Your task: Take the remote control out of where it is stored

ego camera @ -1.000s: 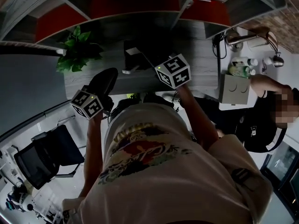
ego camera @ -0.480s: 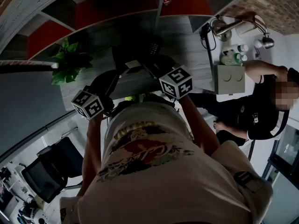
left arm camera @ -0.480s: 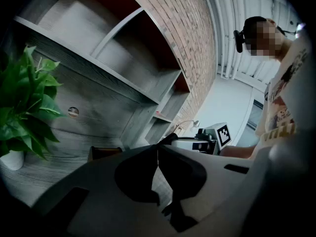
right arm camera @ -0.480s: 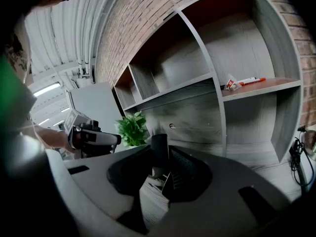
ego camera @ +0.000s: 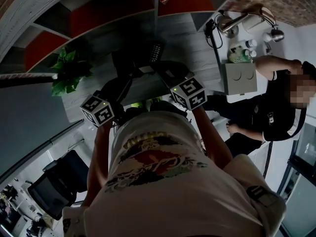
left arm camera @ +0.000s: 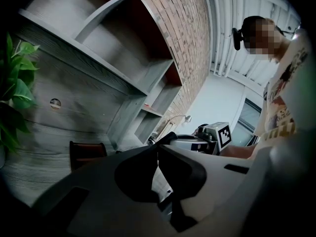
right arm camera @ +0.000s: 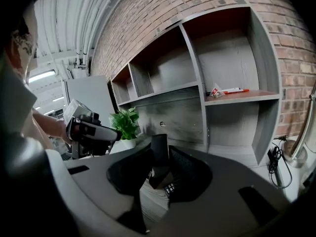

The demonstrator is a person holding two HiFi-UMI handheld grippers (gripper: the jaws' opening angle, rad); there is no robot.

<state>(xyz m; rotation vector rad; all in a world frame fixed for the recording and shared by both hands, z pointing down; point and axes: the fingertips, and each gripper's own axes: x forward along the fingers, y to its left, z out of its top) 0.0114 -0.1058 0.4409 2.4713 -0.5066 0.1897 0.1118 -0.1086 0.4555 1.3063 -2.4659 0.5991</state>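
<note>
A dark box [ego camera: 123, 62] stands on the far desk [ego camera: 197, 36]. The left gripper [left arm camera: 158, 149] is clenched on nothing, near and left. The right gripper [right arm camera: 160, 154] grasps the remote [ego camera: 154, 52] just right of the box. Its long axis points far, and it looks clear of storage.

— Left gripper [left arm camera: 158, 148]?
— Jaws together at the tips, nothing between them.
— Right gripper [right arm camera: 160, 149]?
— Clamped on a remote control [right arm camera: 158, 163] standing upright between its jaws. Left forearm [ego camera: 98, 152] and right forearm [ego camera: 211, 137] reach forward.
</note>
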